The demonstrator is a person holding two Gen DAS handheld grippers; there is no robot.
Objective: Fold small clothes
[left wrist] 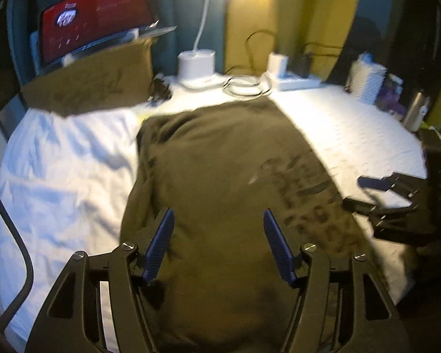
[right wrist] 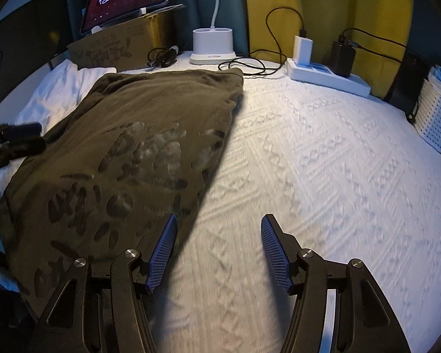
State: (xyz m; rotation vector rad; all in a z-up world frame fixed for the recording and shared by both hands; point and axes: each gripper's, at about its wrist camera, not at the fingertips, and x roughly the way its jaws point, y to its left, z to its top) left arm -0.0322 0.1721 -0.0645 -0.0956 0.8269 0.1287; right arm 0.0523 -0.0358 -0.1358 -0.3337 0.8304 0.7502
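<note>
An olive-green T-shirt with a dark print lies flat in a long folded strip on the white textured bed cover. My left gripper hovers open over the shirt's near end, and nothing is pinched between its blue pads. My right gripper is open too, over bare cover just right of the shirt; its left finger is at the shirt's right edge. In the left wrist view the right gripper shows at the shirt's right side. The right wrist view has the left gripper at the shirt's left side.
White crumpled cloth lies left of the shirt. At the back stand a cardboard box with a red-screened tablet, a white lamp base, cables and a power strip. A white basket sits at the right.
</note>
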